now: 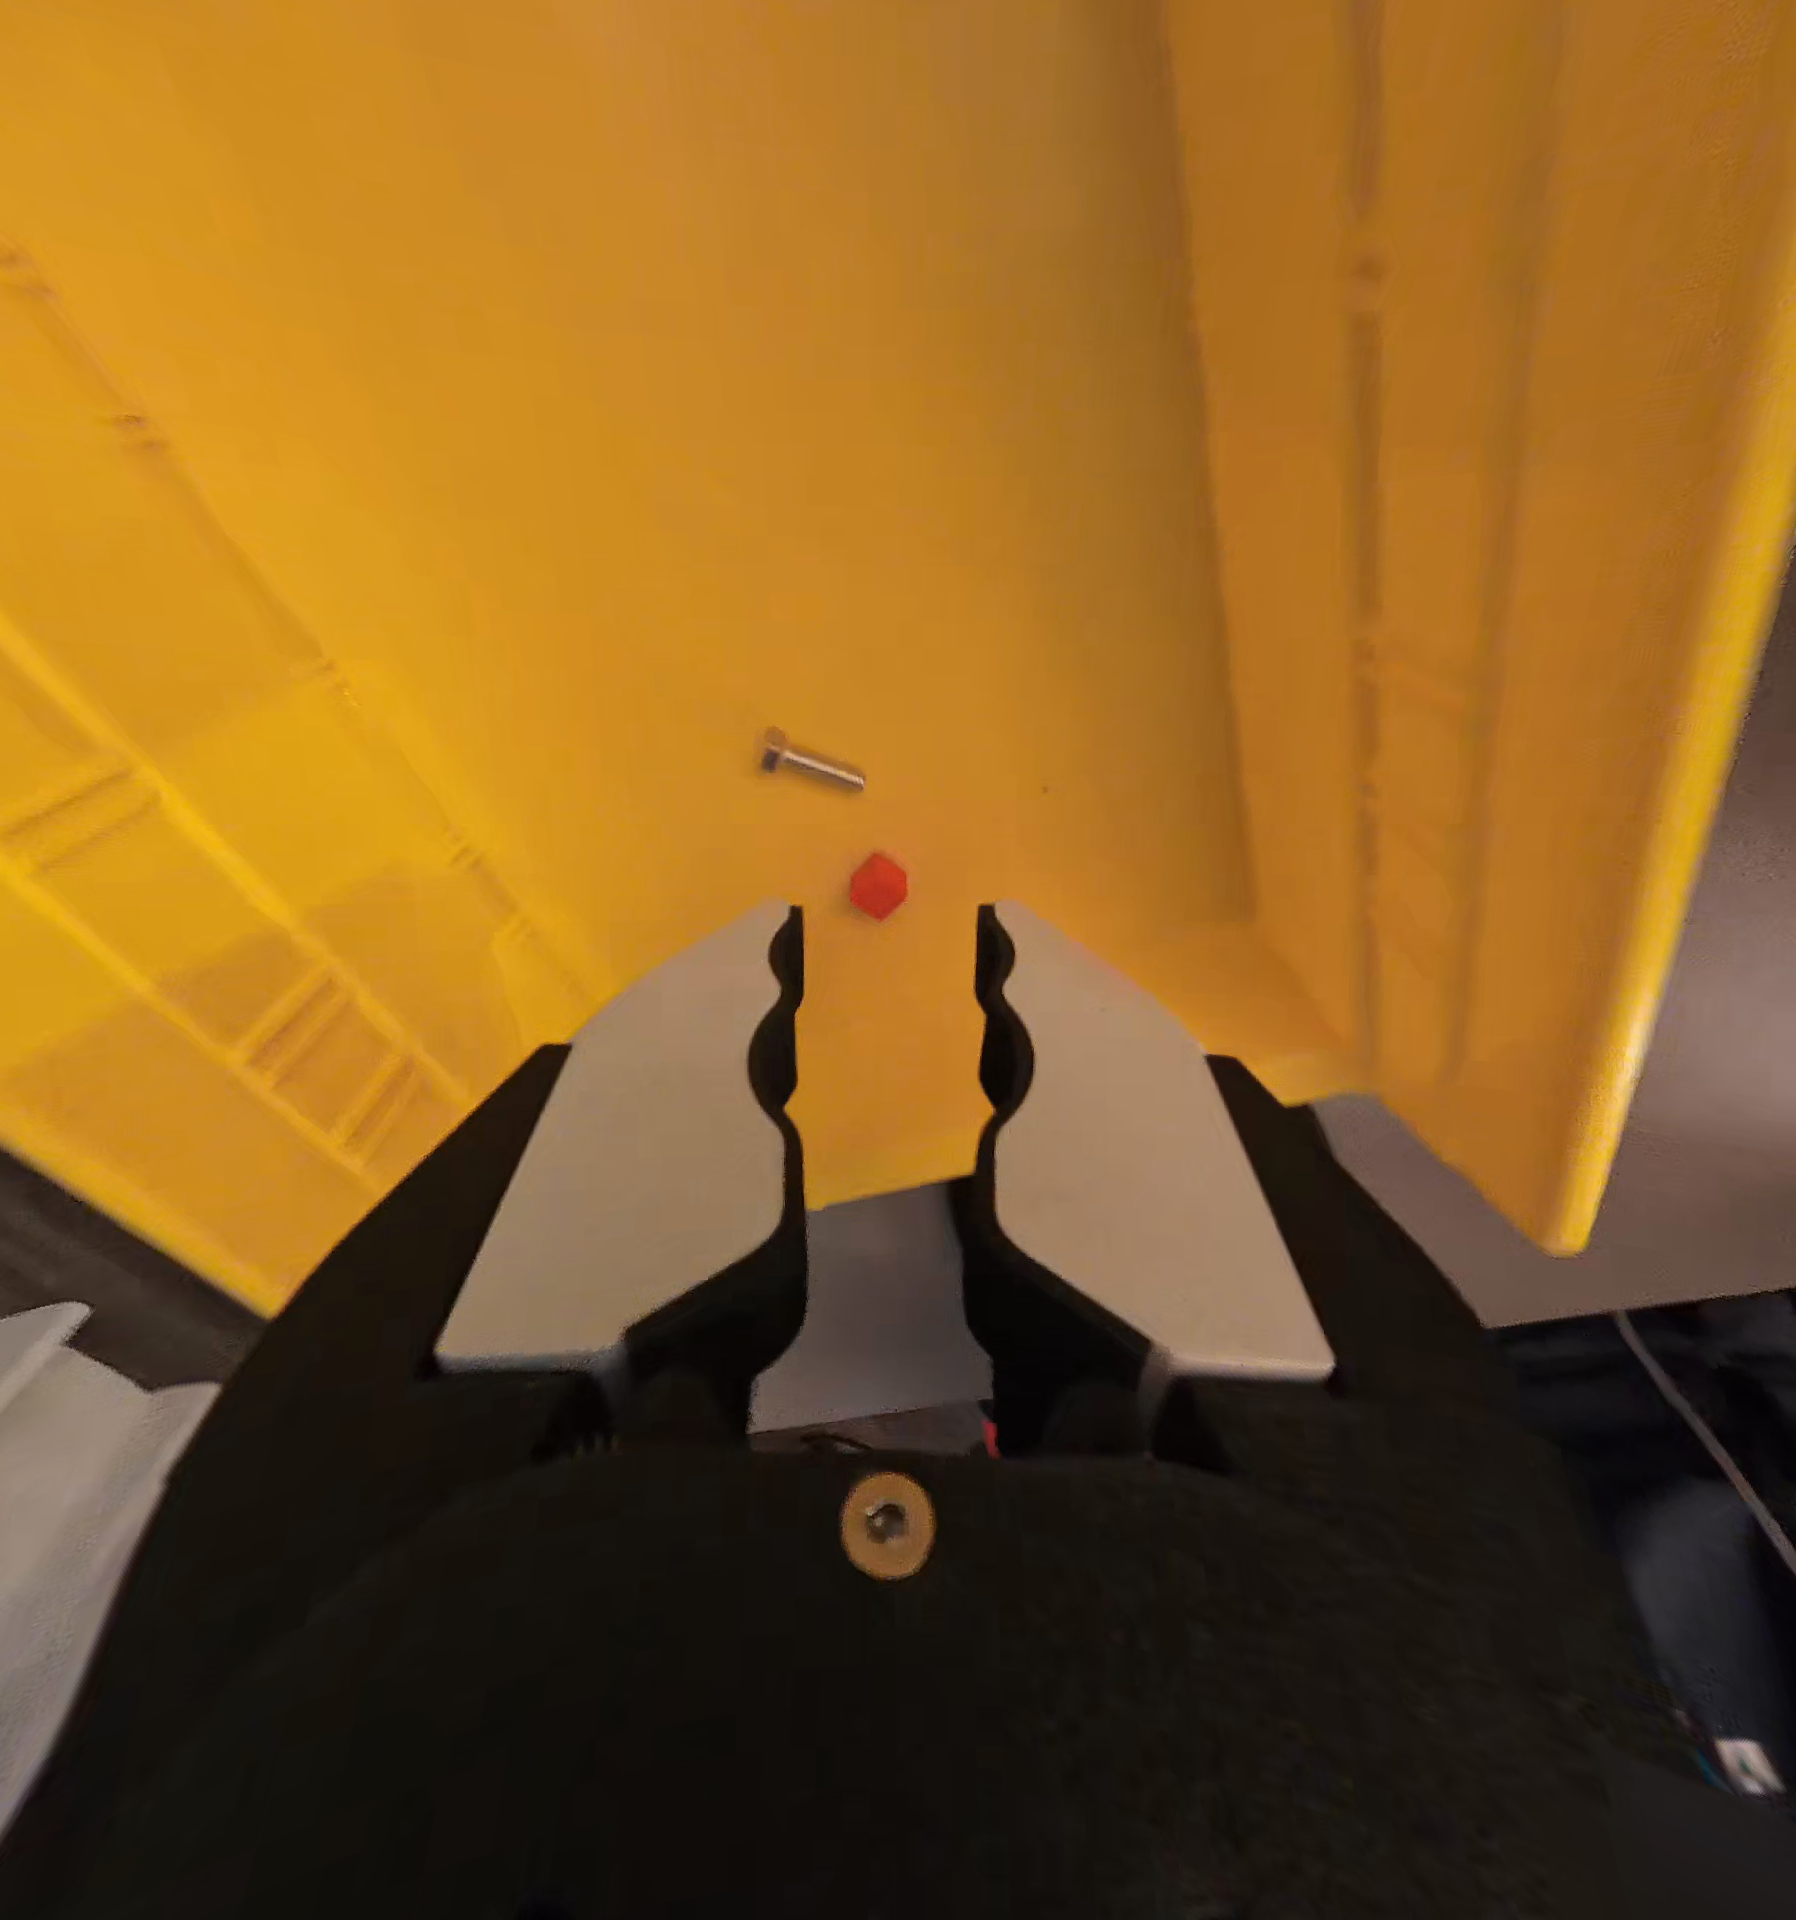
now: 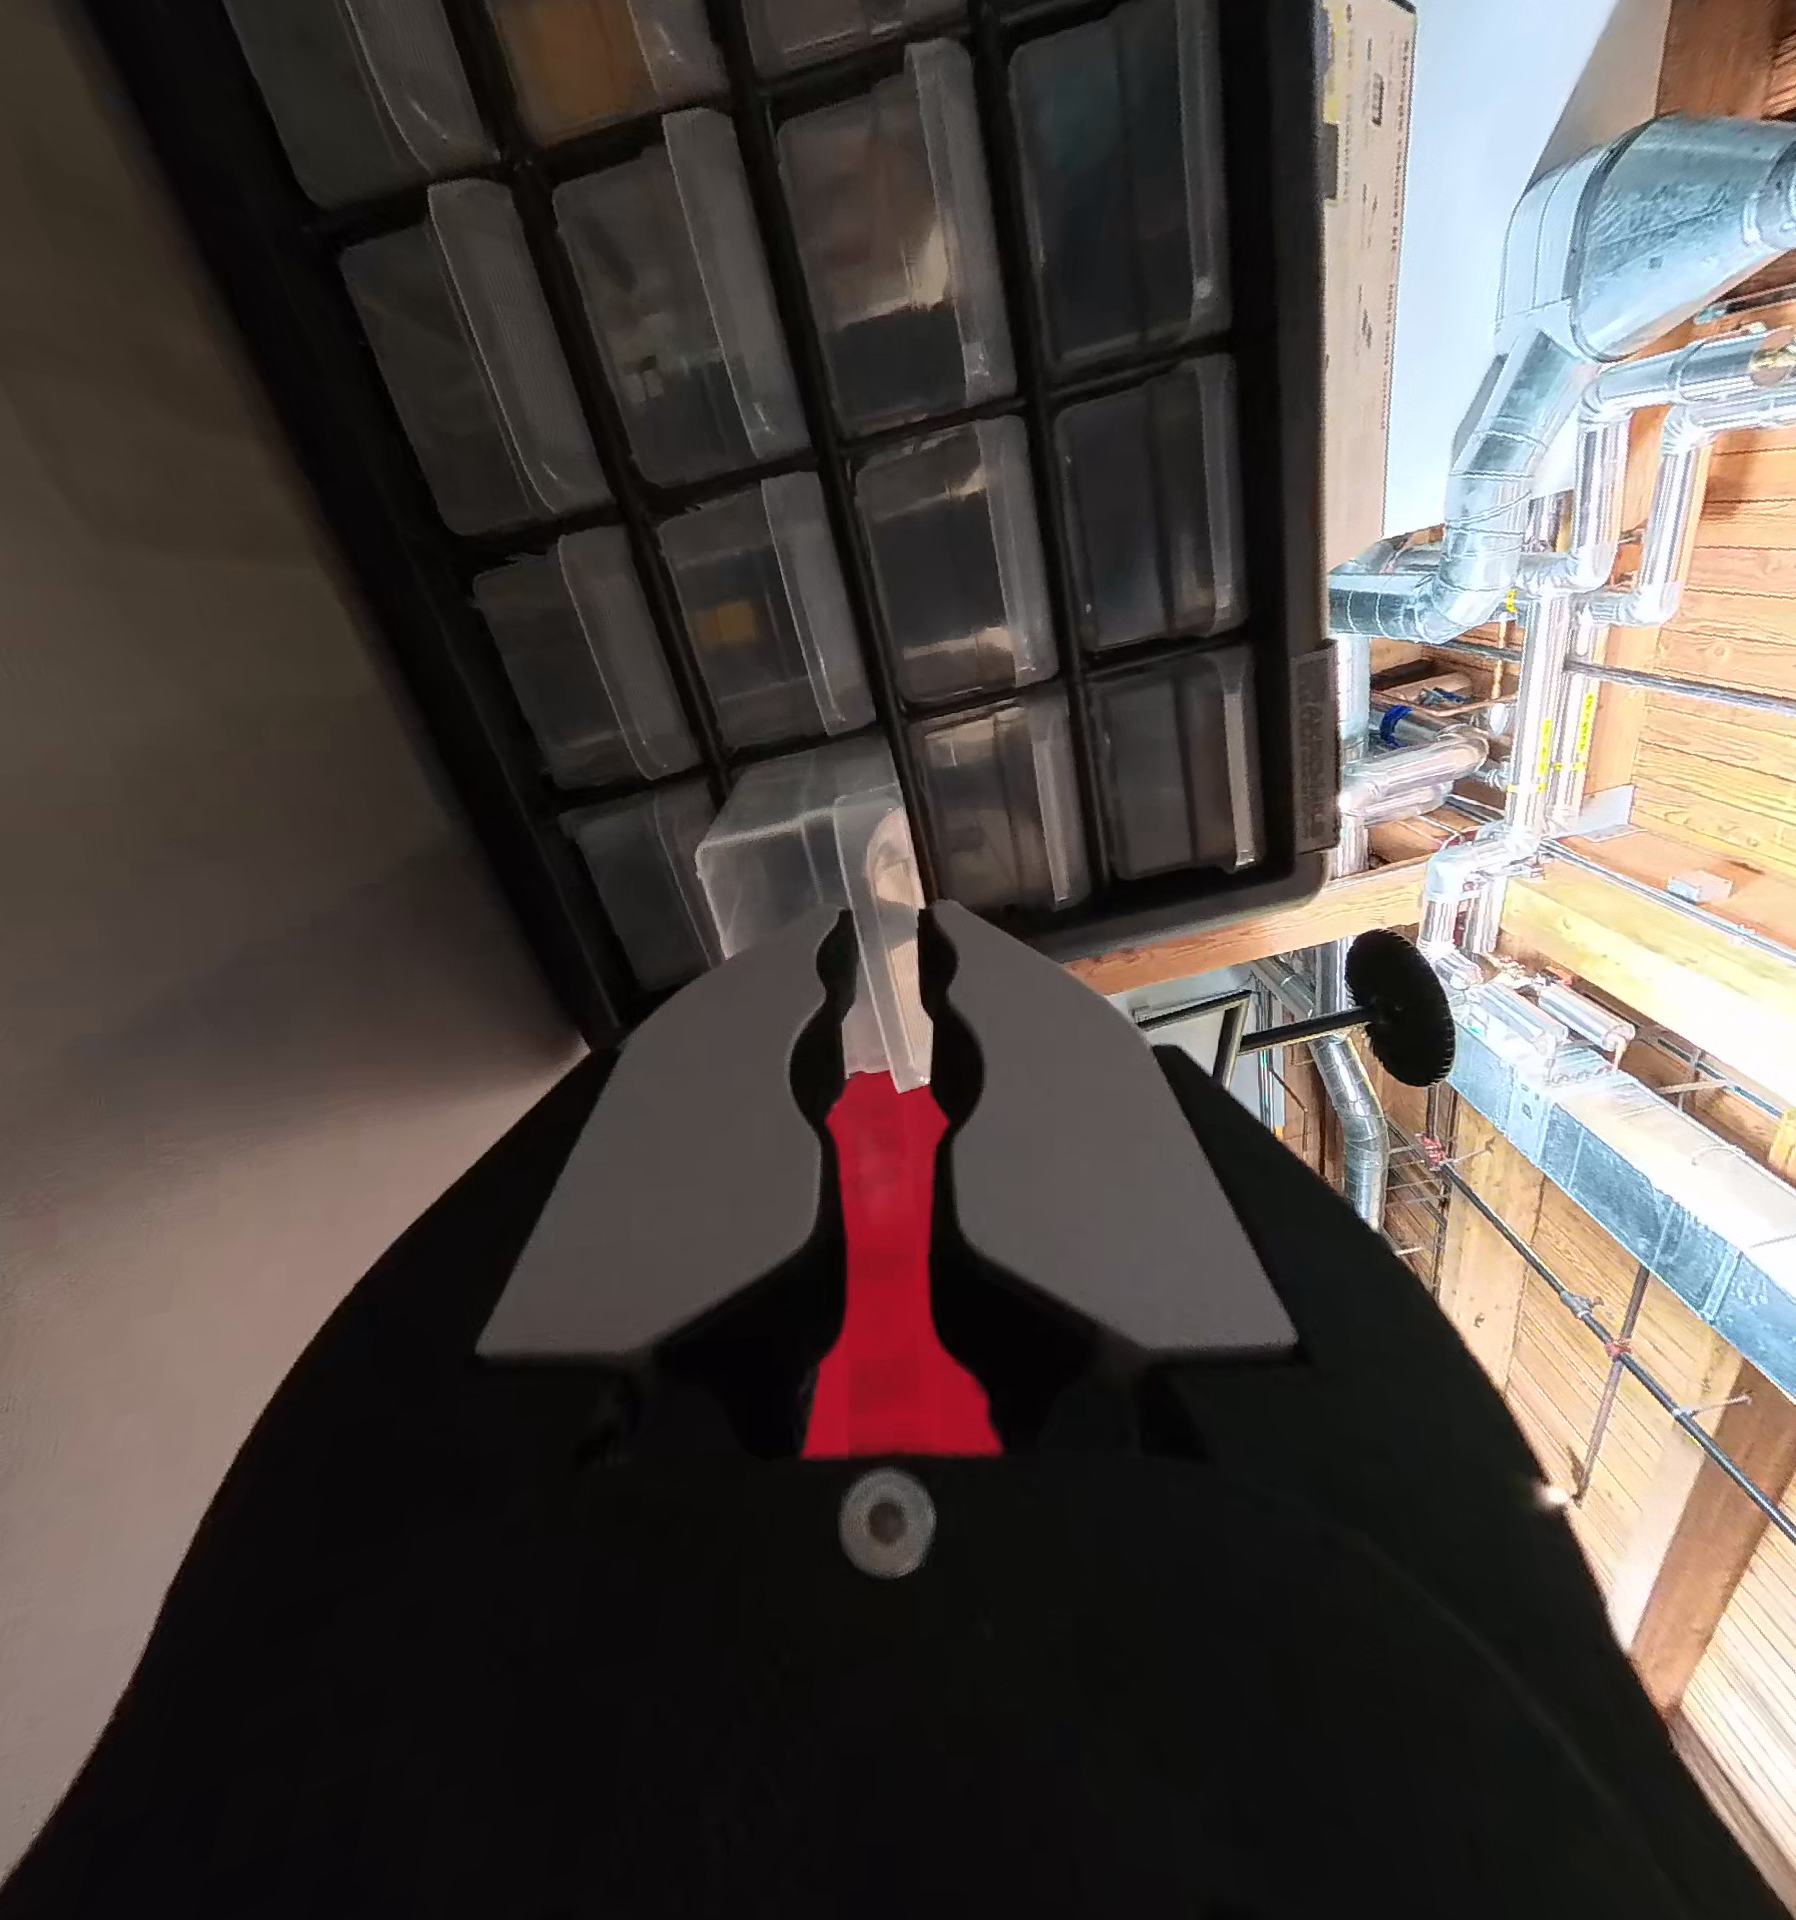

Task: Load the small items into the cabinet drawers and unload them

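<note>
Hovering with fingers apart, the left gripper (image 1: 886,914) lines up on the red cube (image 1: 878,885) in the yellow bin (image 1: 561,468) — bolt (image 1: 811,767) beyond. The right gripper (image 2: 889,920) pinches a clear drawer's handle (image 2: 889,987), probably holding it out for loading.

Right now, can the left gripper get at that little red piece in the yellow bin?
Probably yes. The left gripper is open, and the red piece lies just beyond its fingertips on the yellow bin's floor, with nothing between; the bolt lies apart, farther on.

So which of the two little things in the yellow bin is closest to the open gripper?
The red block. It sits just past the left gripper, right by its open fingertips; the silver bolt lies farther away in the yellow bin.
</note>
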